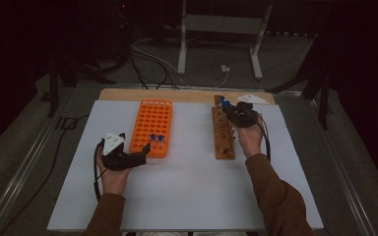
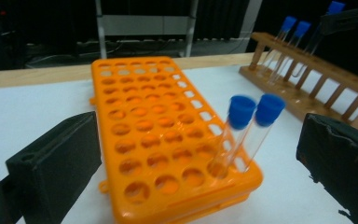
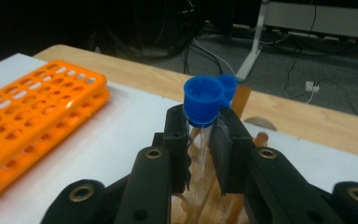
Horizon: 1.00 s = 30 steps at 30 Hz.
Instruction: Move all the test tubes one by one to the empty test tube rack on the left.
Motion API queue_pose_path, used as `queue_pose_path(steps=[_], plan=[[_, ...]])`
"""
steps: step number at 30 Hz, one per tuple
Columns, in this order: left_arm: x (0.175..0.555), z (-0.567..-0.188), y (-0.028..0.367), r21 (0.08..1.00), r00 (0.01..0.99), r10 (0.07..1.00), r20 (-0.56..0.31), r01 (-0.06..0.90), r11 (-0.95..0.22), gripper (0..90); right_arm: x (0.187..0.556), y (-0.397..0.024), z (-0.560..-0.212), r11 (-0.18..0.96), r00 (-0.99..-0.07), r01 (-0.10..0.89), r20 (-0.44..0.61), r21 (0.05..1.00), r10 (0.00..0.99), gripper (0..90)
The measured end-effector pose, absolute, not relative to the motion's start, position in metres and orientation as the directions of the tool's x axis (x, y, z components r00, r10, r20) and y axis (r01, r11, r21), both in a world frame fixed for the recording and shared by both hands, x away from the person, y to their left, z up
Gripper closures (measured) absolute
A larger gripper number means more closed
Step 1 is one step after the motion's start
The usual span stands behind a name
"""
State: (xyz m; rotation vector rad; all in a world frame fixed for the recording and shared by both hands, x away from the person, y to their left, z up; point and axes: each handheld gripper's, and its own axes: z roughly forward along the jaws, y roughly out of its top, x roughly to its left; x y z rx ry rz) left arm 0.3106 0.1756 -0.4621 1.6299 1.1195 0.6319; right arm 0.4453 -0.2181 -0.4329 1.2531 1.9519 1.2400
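An orange tube rack (image 1: 150, 123) lies left of centre on the white board, and two blue-capped glass tubes (image 2: 247, 130) stand in its near right corner. My left gripper (image 1: 145, 149) rests at that corner, open, with its jaws wide on either side of the rack (image 2: 144, 126) and touching no tube. A long wooden rack (image 1: 223, 135) lies to the right. At its far end my right gripper (image 3: 204, 135) is shut on a clear tube with a blue cap (image 3: 202, 100), held upright over the wooden rack. A second blue cap (image 3: 228, 86) stands just behind it.
The white board (image 1: 187, 191) has bare room in front of both racks. A wooden table edge (image 1: 177, 94) runs along the back. Beyond it are metal stand legs (image 1: 182, 49) and cables on a dark floor. More capped tubes (image 2: 289, 28) stand in the wooden rack.
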Motion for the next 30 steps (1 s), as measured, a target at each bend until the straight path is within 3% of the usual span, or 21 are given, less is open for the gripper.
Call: queue_pose_path(steps=[15,30], plan=[[0.321,-0.428,0.144,0.945,0.506,0.858,-0.089,0.314,-0.087,1.3,0.431,-0.214,-0.393,0.153,-0.508,0.374,0.064,0.915,0.859,76.9],[0.335,-0.416,0.093,0.946,0.58,0.813,-0.054,0.291,-0.145,7.8,0.411,-0.193,-0.388,0.14,-0.612,0.429,0.174,0.892,0.771,76.8]])
